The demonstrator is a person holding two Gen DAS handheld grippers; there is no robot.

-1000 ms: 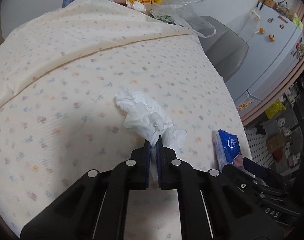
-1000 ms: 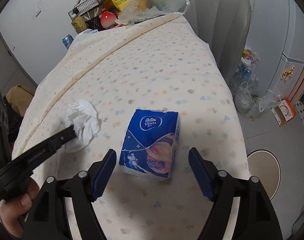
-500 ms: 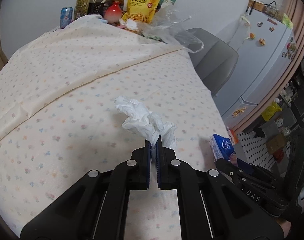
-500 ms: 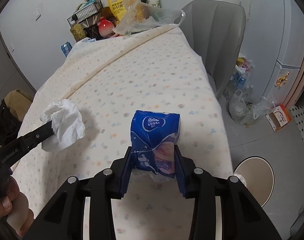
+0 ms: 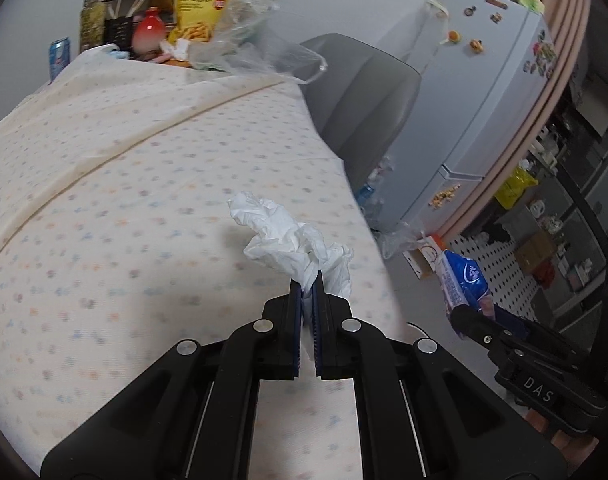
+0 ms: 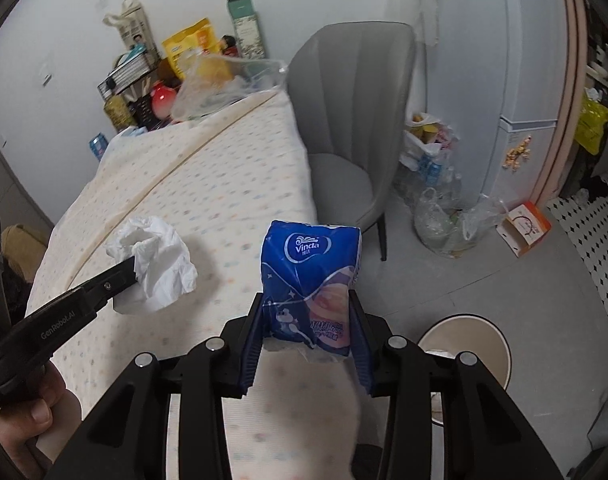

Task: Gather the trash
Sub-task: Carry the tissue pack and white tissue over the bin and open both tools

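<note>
My left gripper (image 5: 308,280) is shut on a crumpled white tissue (image 5: 292,240) and holds it above the flower-print tablecloth (image 5: 124,208). The tissue also shows in the right wrist view (image 6: 156,264), with the left gripper (image 6: 130,268) pinching it. My right gripper (image 6: 308,300) is shut on a blue Vinda tissue pack (image 6: 312,276), lifted off the table near its right edge. The pack also shows in the left wrist view (image 5: 464,280). A round beige bin (image 6: 472,344) stands on the floor at the lower right.
A grey chair (image 6: 356,128) stands beside the table. Snack bags, a basket and a clear plastic bag (image 6: 220,80) crowd the far end. Plastic bags (image 6: 444,216) and a small box (image 6: 524,228) lie on the floor by the fridge (image 5: 484,100).
My right gripper closed on the blue pack and lifted it off the table. Both grippers rose and swung right toward the table edge. The left gripper kept hold of the tissue.
</note>
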